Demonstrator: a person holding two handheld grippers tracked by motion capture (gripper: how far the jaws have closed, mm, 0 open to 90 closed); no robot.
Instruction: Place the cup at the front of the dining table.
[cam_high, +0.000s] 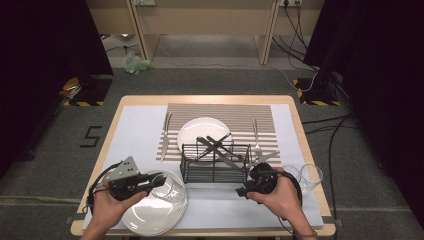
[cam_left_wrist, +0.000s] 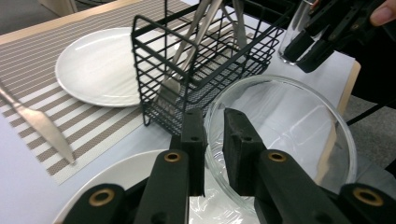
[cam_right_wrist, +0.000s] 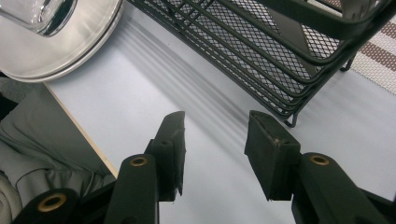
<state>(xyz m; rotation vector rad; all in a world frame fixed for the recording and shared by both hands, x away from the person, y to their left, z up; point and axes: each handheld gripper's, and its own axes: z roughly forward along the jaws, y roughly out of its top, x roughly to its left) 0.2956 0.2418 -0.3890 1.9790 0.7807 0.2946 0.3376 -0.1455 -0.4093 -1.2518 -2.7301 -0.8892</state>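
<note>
My left gripper (cam_high: 159, 180) (cam_left_wrist: 214, 128) is shut on the near rim of a clear glass bowl (cam_high: 172, 189) (cam_left_wrist: 289, 121). The bowl hangs tilted over a white plate (cam_high: 150, 216) (cam_left_wrist: 126, 172) at the table's front left. To the bowl's right stands a black wire basket (cam_high: 215, 162) (cam_left_wrist: 205, 60) (cam_right_wrist: 280, 51) holding several pieces of cutlery. My right gripper (cam_high: 241, 190) (cam_right_wrist: 215, 128) is open above the white mat, just in front of the basket's right corner, with nothing between its jaws. The left gripper view shows it beyond the bowl (cam_left_wrist: 310, 46).
A second white plate (cam_high: 202, 131) (cam_left_wrist: 98, 65) lies on the striped placemat (cam_high: 220, 112) behind the basket. A knife (cam_high: 165, 136) (cam_left_wrist: 37, 123) lies left of it, a fork (cam_high: 256, 134) right. A drinking glass (cam_high: 311, 176) stands by the right edge.
</note>
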